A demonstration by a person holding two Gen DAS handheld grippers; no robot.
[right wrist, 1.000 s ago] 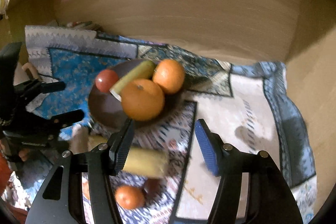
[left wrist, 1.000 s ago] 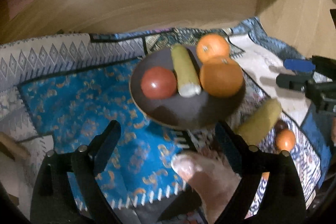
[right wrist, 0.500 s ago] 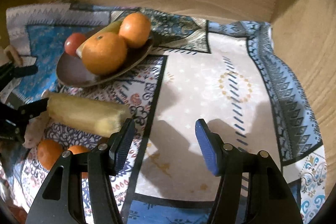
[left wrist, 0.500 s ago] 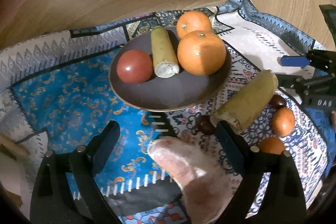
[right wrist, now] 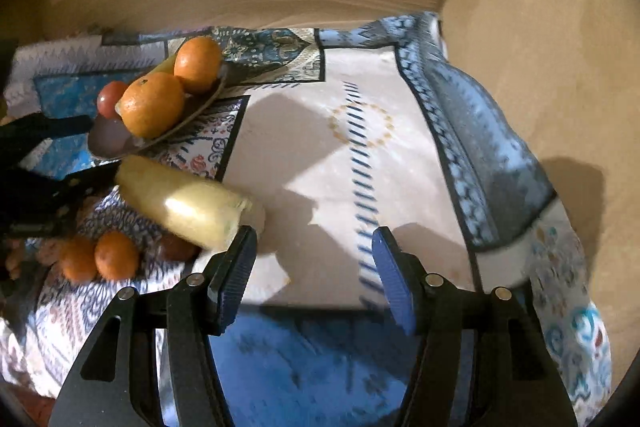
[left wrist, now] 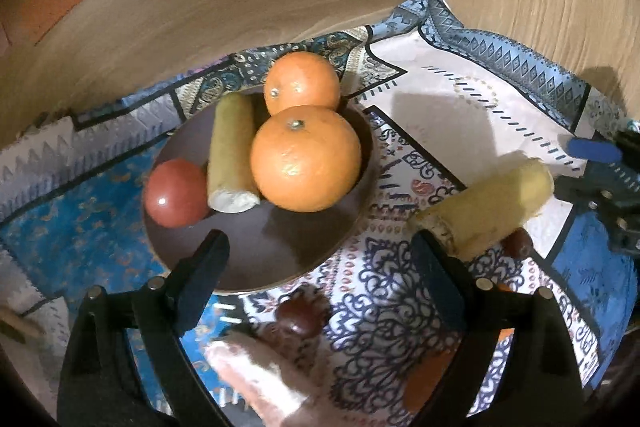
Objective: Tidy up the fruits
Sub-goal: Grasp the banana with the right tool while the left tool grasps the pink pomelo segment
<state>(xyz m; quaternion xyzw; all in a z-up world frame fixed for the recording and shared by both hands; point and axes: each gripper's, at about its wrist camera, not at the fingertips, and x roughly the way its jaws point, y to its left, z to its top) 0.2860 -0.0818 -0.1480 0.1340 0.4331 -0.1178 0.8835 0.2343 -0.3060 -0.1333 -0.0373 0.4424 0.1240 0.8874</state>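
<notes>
On the patterned cloth (left wrist: 460,99), a dark plate (left wrist: 280,251) is seen carrying two oranges (left wrist: 306,163), a red tomato (left wrist: 176,193) and a greenish cob (left wrist: 230,151), while a yellow cob (left wrist: 488,211) lies just beside the plate on the cloth, with small oranges (right wrist: 116,255) and dark round fruits (left wrist: 298,315) near it. The left gripper (left wrist: 320,263) is held wide open with nothing between its jaws, above the plate's near rim. The right gripper (right wrist: 314,259) is partly open and empty, poised over bare cloth just beside the yellow cob's end.
</notes>
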